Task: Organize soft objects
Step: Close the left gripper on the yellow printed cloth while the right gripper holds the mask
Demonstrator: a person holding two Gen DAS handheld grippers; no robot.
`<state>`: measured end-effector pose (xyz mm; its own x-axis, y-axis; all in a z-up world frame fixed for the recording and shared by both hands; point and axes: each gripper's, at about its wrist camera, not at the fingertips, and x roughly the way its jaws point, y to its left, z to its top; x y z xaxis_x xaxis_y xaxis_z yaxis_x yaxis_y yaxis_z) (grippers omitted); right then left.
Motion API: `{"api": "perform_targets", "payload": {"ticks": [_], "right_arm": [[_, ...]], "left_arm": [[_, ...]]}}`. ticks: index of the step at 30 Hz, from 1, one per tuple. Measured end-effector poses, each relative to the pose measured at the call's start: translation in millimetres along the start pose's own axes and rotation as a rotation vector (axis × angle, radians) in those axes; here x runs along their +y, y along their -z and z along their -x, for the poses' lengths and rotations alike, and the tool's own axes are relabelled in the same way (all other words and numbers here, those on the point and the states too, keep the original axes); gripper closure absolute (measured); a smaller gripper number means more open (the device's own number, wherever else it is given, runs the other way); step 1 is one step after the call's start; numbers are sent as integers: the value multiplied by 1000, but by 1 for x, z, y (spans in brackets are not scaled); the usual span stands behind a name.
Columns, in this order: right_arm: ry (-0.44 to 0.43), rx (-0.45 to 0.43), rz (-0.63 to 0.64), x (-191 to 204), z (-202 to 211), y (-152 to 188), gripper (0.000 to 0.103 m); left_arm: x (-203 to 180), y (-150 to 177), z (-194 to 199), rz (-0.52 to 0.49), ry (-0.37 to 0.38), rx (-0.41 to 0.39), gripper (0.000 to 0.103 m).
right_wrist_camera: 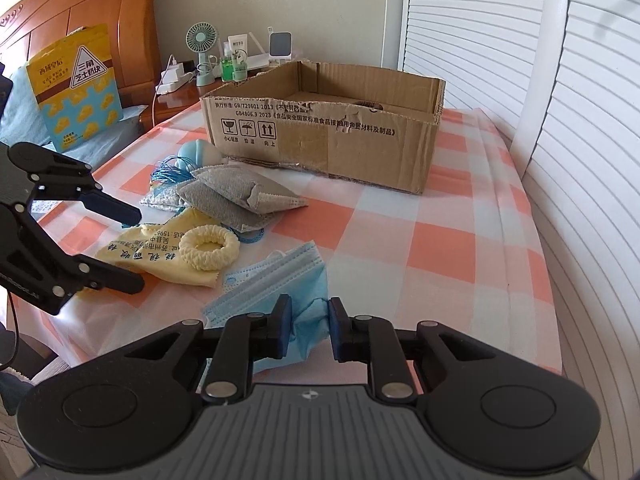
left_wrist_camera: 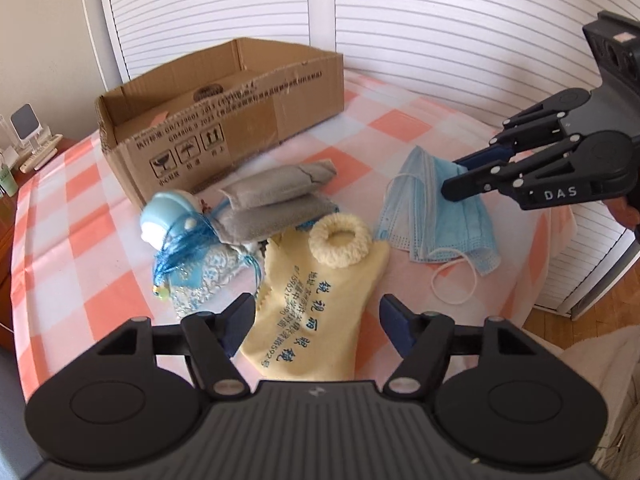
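My right gripper (right_wrist_camera: 309, 320) is shut on a bunched fold of the blue face mask (right_wrist_camera: 272, 284), which otherwise lies flat on the checked cloth. From the left wrist view the same right gripper (left_wrist_camera: 456, 178) pinches the mask (left_wrist_camera: 440, 232) at its far edge. My left gripper (left_wrist_camera: 316, 320) is open above the near end of a yellow printed cloth (left_wrist_camera: 320, 312), its pads not pressing on it. On that cloth rests a cream knitted ring (left_wrist_camera: 340, 240). Two grey pouches (left_wrist_camera: 276, 196) are stacked behind, next to a blue-and-white sachet with blue strings (left_wrist_camera: 176, 248).
An open cardboard box (right_wrist_camera: 320, 136) stands at the back of the pink-and-white checked surface (right_wrist_camera: 440, 240). White louvred doors (right_wrist_camera: 520, 80) run along the right. A nightstand with a small fan (right_wrist_camera: 202, 40) and bottles is at the back left, beside a wooden headboard.
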<state>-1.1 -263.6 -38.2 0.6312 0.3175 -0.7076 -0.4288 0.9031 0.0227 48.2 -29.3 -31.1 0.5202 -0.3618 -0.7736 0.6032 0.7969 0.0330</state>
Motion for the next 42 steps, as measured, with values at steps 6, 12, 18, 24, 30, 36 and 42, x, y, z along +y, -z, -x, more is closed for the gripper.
{"api": "perform_targets", "payload": {"ticks": [6,12,18,24,30,36,42], "right_arm": [[-5,3,-9,-2,-2,0,80],[-3,2,-18,-4,-3,2,80],[8,-13,-19,-6,2,0,80],[14,-44,-15,-8,13,-7,80],[20,-73,-1,-7,22,-13,80],[15,-67,-3,-5,21,-11,80],[14,-60,-16,-7,19,-9,80]], "left_arm": [[8,0,-15,76,28,13,43],[4,-4,-15,80,26,3,91],[-2,-6,-1,33,-14,-5,98],[1,-20,29,-24,-50,-39,98],[7,-25,42,-28,-41,-45,87],[3,1,24,32,-16,21,29],[11,23,10,158,-71,96,29]]}}
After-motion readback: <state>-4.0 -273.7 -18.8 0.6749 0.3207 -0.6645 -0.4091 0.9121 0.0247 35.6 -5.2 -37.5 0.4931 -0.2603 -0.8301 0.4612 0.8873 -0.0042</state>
